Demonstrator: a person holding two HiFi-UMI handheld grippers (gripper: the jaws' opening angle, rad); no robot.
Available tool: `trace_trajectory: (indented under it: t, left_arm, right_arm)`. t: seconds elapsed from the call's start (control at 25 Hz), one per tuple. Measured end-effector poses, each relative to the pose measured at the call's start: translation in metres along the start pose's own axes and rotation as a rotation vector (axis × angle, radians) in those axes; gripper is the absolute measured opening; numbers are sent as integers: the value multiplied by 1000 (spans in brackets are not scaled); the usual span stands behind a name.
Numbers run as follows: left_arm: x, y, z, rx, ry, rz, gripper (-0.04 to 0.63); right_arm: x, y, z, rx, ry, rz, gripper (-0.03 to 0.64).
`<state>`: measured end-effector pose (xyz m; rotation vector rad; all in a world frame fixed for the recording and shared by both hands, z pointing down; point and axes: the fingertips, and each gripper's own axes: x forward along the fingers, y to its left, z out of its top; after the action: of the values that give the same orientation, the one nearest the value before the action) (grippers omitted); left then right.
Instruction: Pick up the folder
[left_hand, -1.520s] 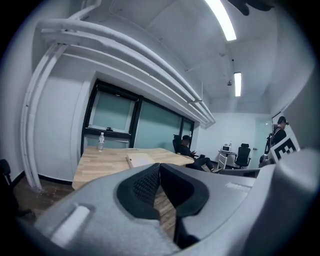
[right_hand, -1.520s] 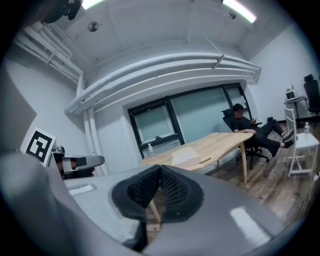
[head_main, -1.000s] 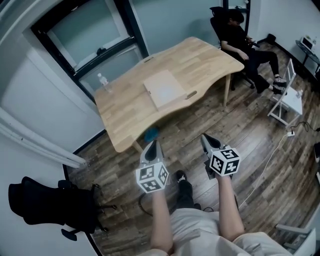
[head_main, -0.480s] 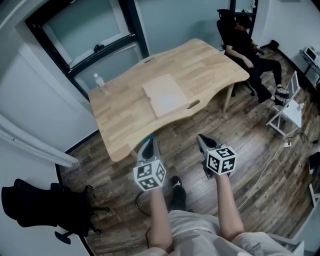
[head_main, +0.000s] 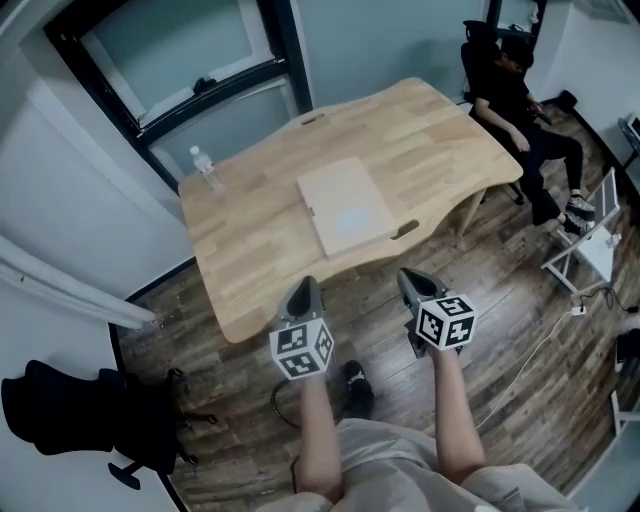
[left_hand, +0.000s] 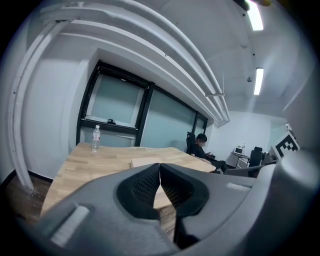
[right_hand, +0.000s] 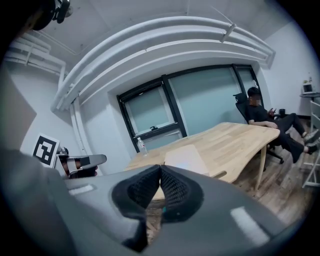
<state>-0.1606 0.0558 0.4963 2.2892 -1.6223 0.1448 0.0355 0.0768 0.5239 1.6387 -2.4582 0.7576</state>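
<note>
Folder (head_main: 345, 205) flat on the counter (head_main: 245, 235)
Left gripper (head_main: 304, 288) and right gripper (head_main: 409, 278) (both closed, empty) hover short of it.

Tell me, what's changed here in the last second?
The person stepped toward the table, bringing the left gripper and right gripper nearer its edge. Nothing was grabbed or let go: both stay shut and empty. The folder and bottle have not moved on the table.
</note>
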Motion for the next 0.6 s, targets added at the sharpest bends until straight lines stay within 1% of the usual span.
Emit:
trace_trajectory:
  t: [0.08, 0.16, 0.24, 0.36, 0.44, 0.52, 0.6]
  left_arm:
    - [16, 7, 3, 26, 16, 11, 9]
    - [32, 13, 5, 72, 39, 21, 9]
    - [47, 18, 9, 95, 50, 12, 9]
    - [67, 26, 18, 101, 49, -7, 9]
    - [78, 31, 21, 140, 48, -6, 9]
    - [87, 31, 20, 190, 48, -11, 9]
    - [95, 32, 17, 200, 43, -21, 9]
  right_arm:
    - [17, -7, 3, 16, 6, -7, 2]
    - [34, -15, 0, 24, 27, -26, 2]
    - [51, -21, -1, 25, 46, -42, 2]
    - [73, -21, 2, 5, 66, -37, 2]
    - [83, -22, 5, -14, 76, -43, 2]
    - [90, -29, 6, -25, 98, -67, 2]
    - [92, -37, 3, -34, 131, -105, 2]
